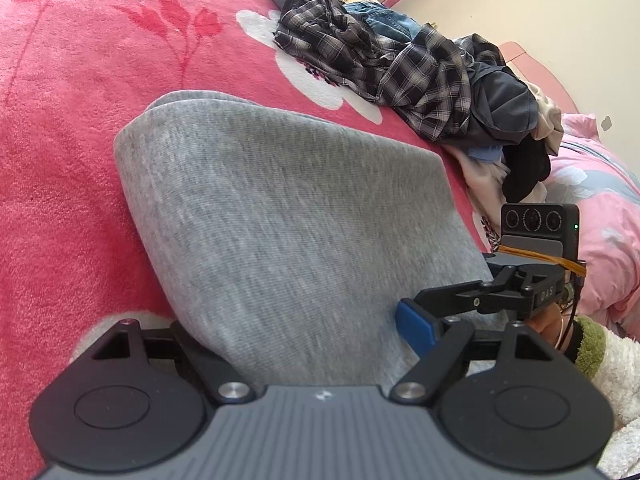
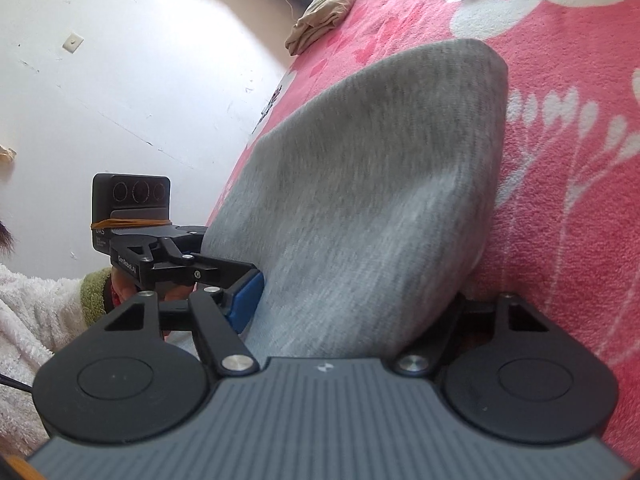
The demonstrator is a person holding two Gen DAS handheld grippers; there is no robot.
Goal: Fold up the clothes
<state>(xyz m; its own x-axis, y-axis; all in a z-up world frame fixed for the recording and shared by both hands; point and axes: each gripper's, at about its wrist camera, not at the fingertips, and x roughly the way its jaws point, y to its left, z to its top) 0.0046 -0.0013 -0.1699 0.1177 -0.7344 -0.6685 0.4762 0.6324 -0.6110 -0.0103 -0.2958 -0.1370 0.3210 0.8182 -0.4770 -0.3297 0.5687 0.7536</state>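
One grey garment (image 1: pixel 280 216) lies between two grippers, left gripper (image 2: pixel 244 304) and right gripper (image 1: pixel 416 328); whether either's jaws grip it is unclear. One clothes pile (image 1: pixel 420 76) sits behind.

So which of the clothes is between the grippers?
The plain grey garment, lying folded and apart; the checked shirt and the rest sit in a heap behind.

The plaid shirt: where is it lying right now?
In the left wrist view, the plaid shirt lies crumpled at upper right on the pink blanket, atop the clothes pile, beyond the gray garment.
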